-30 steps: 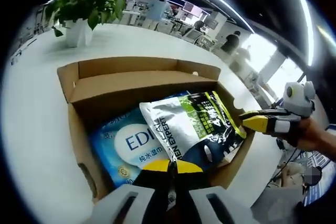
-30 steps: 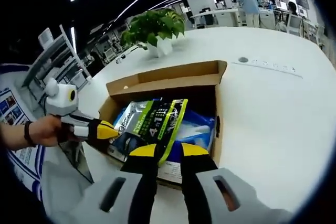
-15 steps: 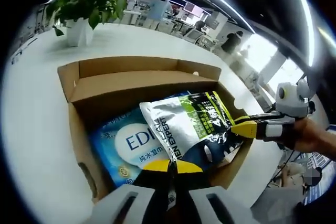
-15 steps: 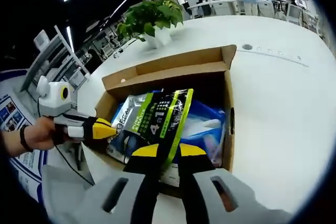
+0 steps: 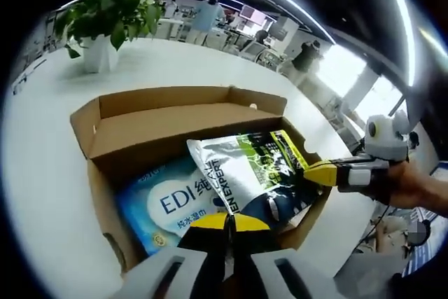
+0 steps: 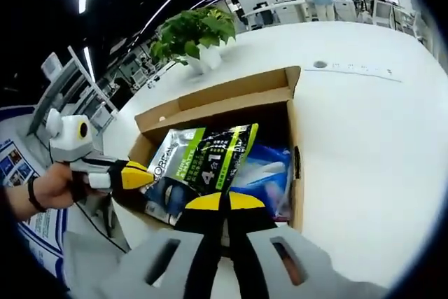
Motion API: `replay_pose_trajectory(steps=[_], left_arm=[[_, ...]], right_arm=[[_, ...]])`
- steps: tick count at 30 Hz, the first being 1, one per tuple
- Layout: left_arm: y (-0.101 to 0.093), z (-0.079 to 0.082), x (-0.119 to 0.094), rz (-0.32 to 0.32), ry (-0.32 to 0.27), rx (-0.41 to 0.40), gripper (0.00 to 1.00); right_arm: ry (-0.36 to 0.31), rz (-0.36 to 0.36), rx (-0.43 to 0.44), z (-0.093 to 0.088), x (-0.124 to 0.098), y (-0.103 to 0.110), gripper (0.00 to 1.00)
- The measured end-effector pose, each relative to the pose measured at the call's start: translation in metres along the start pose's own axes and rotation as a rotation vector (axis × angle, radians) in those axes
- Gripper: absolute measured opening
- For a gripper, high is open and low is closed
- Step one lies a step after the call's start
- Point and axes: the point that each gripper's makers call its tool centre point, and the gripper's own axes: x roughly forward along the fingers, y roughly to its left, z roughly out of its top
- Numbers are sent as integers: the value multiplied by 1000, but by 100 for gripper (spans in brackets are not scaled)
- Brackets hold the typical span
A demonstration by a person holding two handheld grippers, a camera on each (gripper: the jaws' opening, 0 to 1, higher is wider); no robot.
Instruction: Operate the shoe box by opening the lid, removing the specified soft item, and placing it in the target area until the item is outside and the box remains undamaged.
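The silver pouch (image 5: 248, 176) hides part of the blue pack (image 5: 164, 204); its lower edge lies behind the jaws.

The left gripper (image 5: 229, 223) and the right gripper (image 6: 223, 202) each have grey bodies, black jaws and yellow tips. The hand (image 6: 52, 188) that carries the left gripper wears a dark band at the wrist

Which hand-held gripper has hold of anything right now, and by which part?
Both are shut on the silver-green pouch in the open shoe box: the left hand-held gripper pinches one bottom corner, the right hand-held gripper the other bottom corner.
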Motion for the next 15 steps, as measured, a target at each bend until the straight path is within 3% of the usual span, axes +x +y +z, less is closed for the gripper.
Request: replay_pose_trajectory(steps=[8, 15], left_arm=[[-19, 14, 1, -22, -17, 35, 0], [-44, 30, 6, -51, -22, 93, 0]], right_arm=[[-46, -12, 10, 13, -18, -6, 0], [-83, -37, 32, 13, -42, -20, 0]])
